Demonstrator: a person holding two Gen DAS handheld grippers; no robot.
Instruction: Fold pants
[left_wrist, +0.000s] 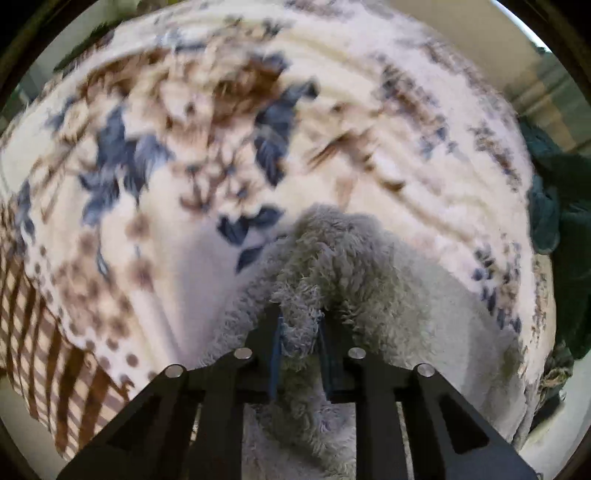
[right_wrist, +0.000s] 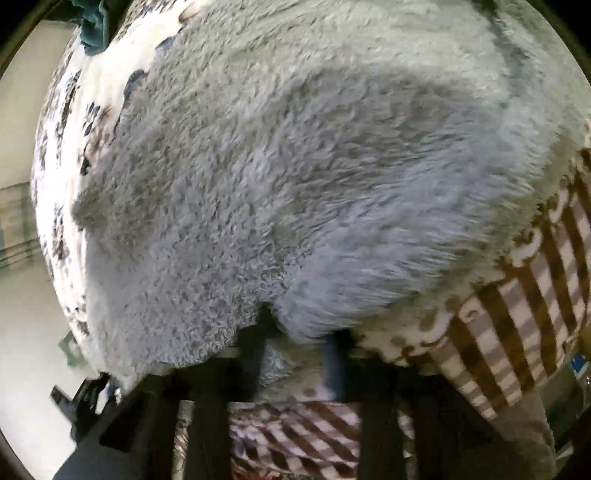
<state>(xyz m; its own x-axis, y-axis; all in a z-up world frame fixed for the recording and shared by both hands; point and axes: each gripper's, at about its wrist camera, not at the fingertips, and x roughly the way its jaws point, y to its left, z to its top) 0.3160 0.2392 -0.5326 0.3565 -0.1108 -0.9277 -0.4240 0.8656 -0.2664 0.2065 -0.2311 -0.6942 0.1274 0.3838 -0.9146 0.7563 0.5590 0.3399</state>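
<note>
Pants (left_wrist: 332, 258), grey and fleecy, are pinched at an edge by both left gripper (left_wrist: 300, 325) and right gripper (right_wrist: 299, 343) over the floral blanket (left_wrist: 184, 129), probably to carry a fold across.

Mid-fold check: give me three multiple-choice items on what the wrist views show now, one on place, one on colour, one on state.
1. Where do the fleece pants lie?
A. on a floral blanket
B. on a bare wooden floor
C. in a basket

2. What colour are the pants?
A. bright red
B. pale grey
C. black

3. What is the left tool doing?
A. hanging open above the cloth
B. shut on a fold of the pants
C. holding a hanger

Key: 1 A, the floral blanket shows around the fleece in both views. 2 B, the fuzzy pile reads pale grey. 3 B, a bunch of fleece sits pinched between its fingers; the right tool also grips an edge of the pants.
</note>
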